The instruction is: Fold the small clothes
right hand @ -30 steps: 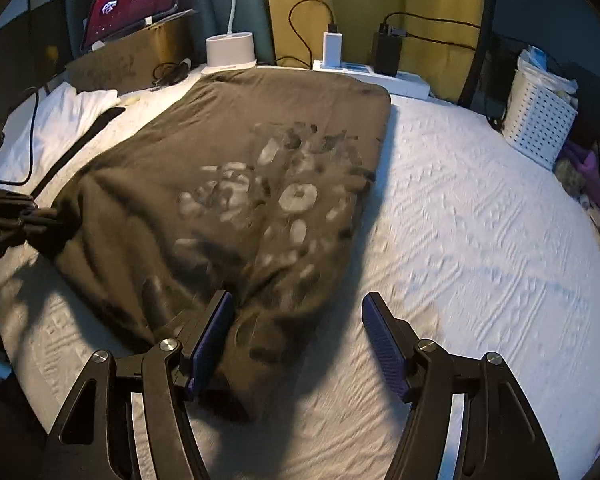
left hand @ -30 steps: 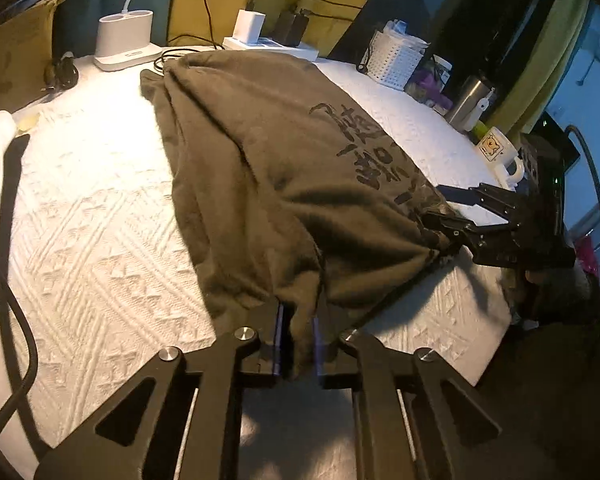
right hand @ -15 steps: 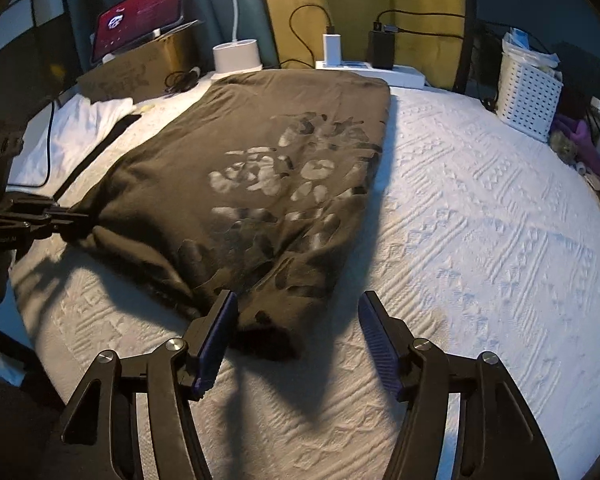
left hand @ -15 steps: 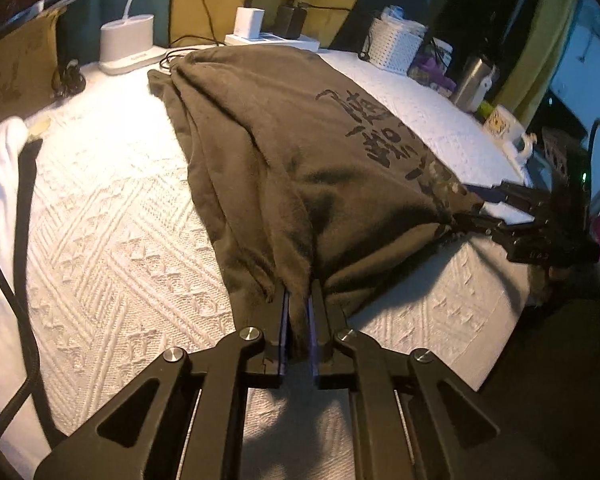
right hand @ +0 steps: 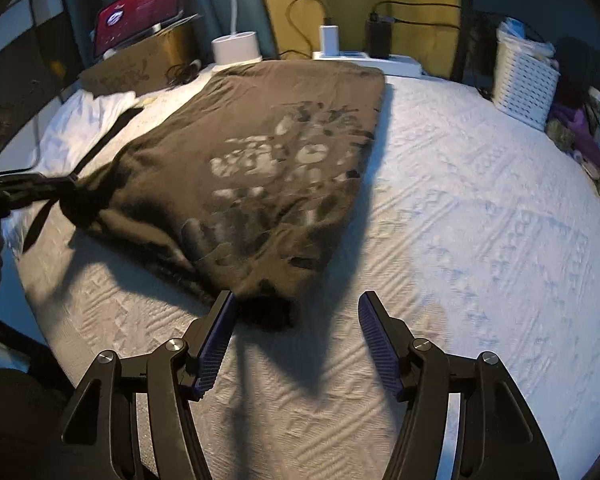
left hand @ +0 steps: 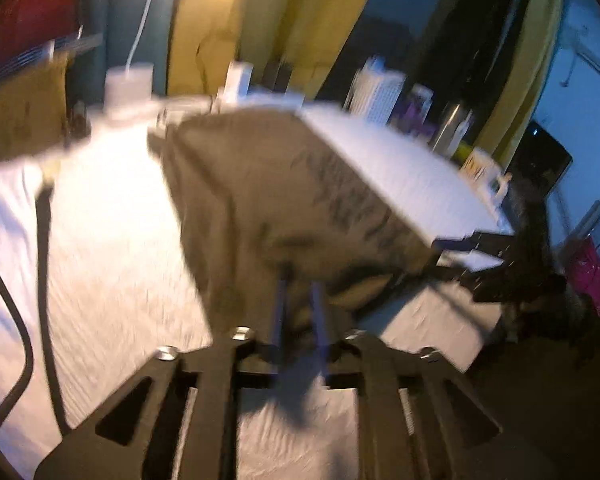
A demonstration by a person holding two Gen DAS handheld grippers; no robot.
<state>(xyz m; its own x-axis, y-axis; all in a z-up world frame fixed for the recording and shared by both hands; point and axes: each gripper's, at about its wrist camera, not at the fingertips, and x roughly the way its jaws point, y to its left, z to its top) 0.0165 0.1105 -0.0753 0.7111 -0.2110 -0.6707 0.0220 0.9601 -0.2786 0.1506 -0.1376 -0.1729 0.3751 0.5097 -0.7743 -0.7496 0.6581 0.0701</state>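
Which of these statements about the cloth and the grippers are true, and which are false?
1. The dark olive printed T-shirt lies on a white textured cover. True.
2. The right gripper clamps the shirt. False: its fingers stand apart, clamping nothing.
3. A white perforated basket stands at the far right. True.
4. The left gripper is far from the shirt. False: shirt fabric is between its opening fingers.

Both cameras look forward and down along their own fingers, close over the near edge of the white bed (right hand: 480, 200), the left one from the left side and blurred, the right one from the right, and both share the brown shirt (left hand: 260, 184) (right hand: 260, 152).
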